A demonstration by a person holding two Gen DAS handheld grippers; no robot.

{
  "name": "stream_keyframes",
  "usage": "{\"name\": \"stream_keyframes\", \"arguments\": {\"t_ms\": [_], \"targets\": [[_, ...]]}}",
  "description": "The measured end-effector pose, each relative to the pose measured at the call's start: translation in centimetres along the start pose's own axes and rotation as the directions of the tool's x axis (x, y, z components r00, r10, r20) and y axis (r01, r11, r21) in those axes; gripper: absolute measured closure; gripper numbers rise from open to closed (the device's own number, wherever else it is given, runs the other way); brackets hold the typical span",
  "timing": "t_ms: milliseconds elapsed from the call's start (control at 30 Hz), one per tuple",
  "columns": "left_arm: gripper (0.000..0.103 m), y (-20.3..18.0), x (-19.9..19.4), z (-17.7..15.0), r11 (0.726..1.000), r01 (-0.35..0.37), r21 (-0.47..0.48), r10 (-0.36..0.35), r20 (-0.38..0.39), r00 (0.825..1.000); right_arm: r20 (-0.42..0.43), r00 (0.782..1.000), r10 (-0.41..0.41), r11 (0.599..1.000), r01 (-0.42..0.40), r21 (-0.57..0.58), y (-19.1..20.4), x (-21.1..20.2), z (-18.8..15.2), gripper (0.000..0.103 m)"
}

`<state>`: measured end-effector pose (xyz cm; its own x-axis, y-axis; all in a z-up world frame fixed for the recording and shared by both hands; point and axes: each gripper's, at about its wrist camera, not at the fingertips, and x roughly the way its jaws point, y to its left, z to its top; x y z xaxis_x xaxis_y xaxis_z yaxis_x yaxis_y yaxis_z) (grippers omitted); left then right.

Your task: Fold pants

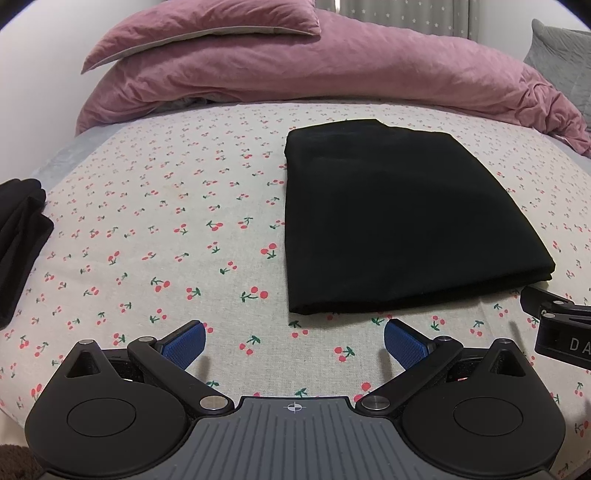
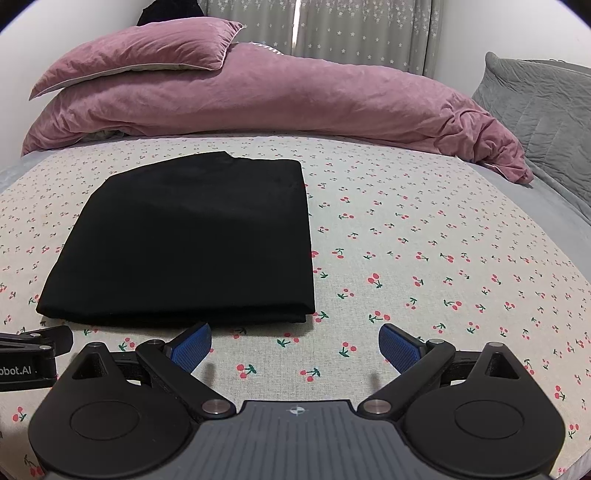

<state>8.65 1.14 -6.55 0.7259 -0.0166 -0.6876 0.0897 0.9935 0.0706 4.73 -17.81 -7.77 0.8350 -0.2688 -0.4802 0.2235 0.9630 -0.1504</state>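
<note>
A home bedroom: cherry-print bedsheet [image 2: 406,240], rumpled pink duvet [image 2: 295,99], pillow [image 2: 140,48], star-patterned curtains [image 2: 362,33].

Soft, even indoor light falling across both views, black pants [image 1: 399,221] reading as a nearly featureless dark patch, faint shadows trailing beneath blue fingertips [image 2: 192,345], fisheye bending the bedsheet [image 2: 424,258] into a dome, dark vignetting filling the corners, focus staying fairly sharp.

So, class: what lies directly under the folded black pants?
The folded black pants rest on the cherry-print sheet, which shows all around them. The patch beneath is covered, so anything there is unseen.
</note>
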Motion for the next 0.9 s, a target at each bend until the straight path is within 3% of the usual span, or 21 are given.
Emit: {"name": "stream_keyframes", "arguments": {"t_ms": [900], "targets": [[0.000, -0.16, 0.23, -0.15, 1.000, 0.010, 0.007, -0.010, -0.007, 1.000, -0.009, 1.000, -0.005, 1.000, 0.005, -0.015, 0.45, 0.23, -0.29, 0.005]]}}
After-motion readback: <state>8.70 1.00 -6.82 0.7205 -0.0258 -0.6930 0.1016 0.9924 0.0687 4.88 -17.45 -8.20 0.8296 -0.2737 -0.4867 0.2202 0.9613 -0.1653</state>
